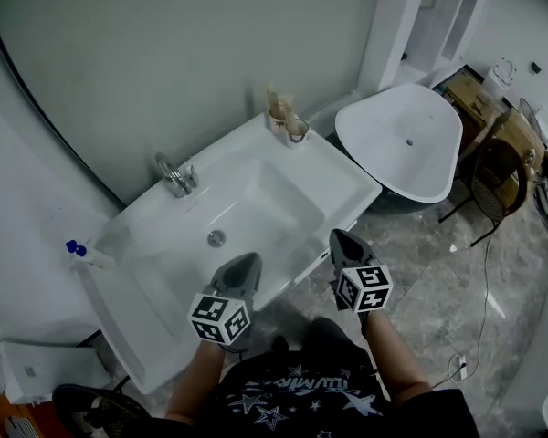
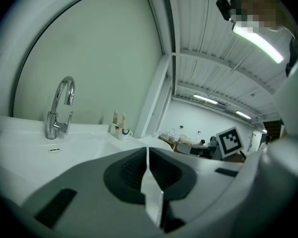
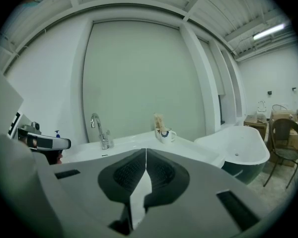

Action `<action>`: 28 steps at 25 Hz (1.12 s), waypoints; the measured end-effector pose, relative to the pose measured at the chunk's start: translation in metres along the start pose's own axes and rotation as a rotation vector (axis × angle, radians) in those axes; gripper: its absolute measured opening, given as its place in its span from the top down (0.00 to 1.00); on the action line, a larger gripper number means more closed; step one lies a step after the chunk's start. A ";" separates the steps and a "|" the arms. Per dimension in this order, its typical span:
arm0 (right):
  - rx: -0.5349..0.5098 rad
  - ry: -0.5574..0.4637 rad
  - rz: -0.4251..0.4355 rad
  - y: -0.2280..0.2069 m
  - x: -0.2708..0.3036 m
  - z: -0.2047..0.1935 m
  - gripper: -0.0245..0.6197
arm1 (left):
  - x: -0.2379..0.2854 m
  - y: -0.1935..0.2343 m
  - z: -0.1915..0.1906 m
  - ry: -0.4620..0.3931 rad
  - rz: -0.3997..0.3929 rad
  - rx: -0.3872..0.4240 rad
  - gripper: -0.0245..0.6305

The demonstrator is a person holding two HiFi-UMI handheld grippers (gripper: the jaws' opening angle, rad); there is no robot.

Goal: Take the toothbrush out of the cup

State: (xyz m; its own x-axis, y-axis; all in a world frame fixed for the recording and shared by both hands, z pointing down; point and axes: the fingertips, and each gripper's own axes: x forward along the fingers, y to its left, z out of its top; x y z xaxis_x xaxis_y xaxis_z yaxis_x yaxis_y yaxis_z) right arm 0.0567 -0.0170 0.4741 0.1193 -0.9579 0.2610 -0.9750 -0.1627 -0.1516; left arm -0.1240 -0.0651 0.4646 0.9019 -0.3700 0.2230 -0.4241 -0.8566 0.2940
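A white cup (image 1: pixel 297 129) stands at the far right corner of the white sink (image 1: pixel 338 182), with pale toothbrushes (image 1: pixel 276 106) upright beside or in it. The left gripper view shows the cup (image 2: pixel 125 133) and toothbrushes (image 2: pixel 115 119) small and far off. They look nearer in the right gripper view, cup (image 3: pixel 168 135) and toothbrushes (image 3: pixel 159 121). My left gripper (image 1: pixel 247 261) hovers over the sink's front edge, shut and empty, its jaws (image 2: pixel 147 151) meeting. My right gripper (image 1: pixel 340 237) is at the sink's front right corner, also shut (image 3: pixel 146 151) and empty. Both are well short of the cup.
A chrome faucet (image 1: pixel 175 175) rises behind the basin, with a drain (image 1: pixel 216 237) in the bowl. A blue-capped bottle (image 1: pixel 77 248) sits at the sink's left end. A white bathtub (image 1: pixel 404 144) stands to the right, with a chair (image 1: pixel 495 179) and a floor cable (image 1: pixel 486 272) beyond.
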 end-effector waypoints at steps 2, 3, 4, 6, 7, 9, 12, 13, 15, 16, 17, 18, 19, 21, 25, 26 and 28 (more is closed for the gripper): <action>0.001 0.000 0.011 -0.005 0.007 0.002 0.94 | 0.003 0.004 0.001 0.000 0.019 -0.002 0.92; 0.000 0.003 0.018 -0.007 0.011 0.002 0.94 | 0.005 0.006 0.002 0.000 0.032 -0.005 0.92; -0.002 0.007 0.024 -0.010 0.016 0.002 0.94 | 0.006 0.008 0.002 -0.001 0.045 -0.008 0.92; -0.009 0.012 0.025 -0.019 0.029 0.003 0.94 | 0.009 0.014 0.004 -0.006 0.077 -0.011 0.92; -0.010 0.013 0.026 -0.024 0.038 0.004 0.94 | 0.011 0.017 0.005 -0.009 0.096 -0.012 0.92; -0.008 0.017 0.047 -0.033 0.057 0.008 0.94 | 0.017 0.025 0.008 -0.017 0.139 -0.023 0.92; -0.010 0.025 0.108 -0.044 0.084 0.016 0.94 | 0.028 0.036 0.010 -0.030 0.206 -0.060 0.92; -0.015 0.026 0.125 -0.047 0.093 0.020 0.94 | 0.033 0.040 0.011 -0.033 0.228 -0.070 0.92; -0.022 0.027 0.160 -0.054 0.111 0.028 0.94 | 0.041 0.044 0.014 -0.040 0.266 -0.082 0.92; -0.026 0.028 0.178 -0.057 0.119 0.031 0.94 | 0.046 0.046 0.017 -0.045 0.284 -0.084 0.92; -0.031 0.030 0.196 -0.060 0.127 0.034 0.94 | 0.050 0.047 0.019 -0.051 0.300 -0.084 0.92; -0.036 0.033 0.212 -0.064 0.135 0.037 0.94 | 0.055 0.047 0.022 -0.056 0.316 -0.084 0.92; -0.040 0.037 0.229 -0.067 0.142 0.040 0.94 | 0.060 0.048 0.025 -0.061 0.330 -0.085 0.92; -0.048 0.048 0.265 -0.071 0.156 0.044 0.94 | 0.067 0.048 0.029 -0.069 0.358 -0.083 0.92; -0.098 0.071 0.337 -0.077 0.182 0.049 0.94 | 0.078 0.054 0.038 -0.086 0.412 -0.081 0.92; -0.107 0.073 0.348 -0.079 0.188 0.051 0.94 | 0.081 0.056 0.040 -0.090 0.426 -0.083 0.92; -0.119 0.072 0.362 -0.083 0.201 0.056 0.94 | 0.087 0.059 0.043 -0.095 0.450 -0.089 0.92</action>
State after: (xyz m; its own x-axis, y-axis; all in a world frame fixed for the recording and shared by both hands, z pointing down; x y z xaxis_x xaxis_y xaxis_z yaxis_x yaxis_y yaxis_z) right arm 0.1723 -0.2092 0.4856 -0.2463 -0.9286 0.2776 -0.9669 0.2159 -0.1356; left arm -0.0668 -0.1632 0.4617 0.6282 -0.7326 0.2619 -0.7767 -0.5707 0.2666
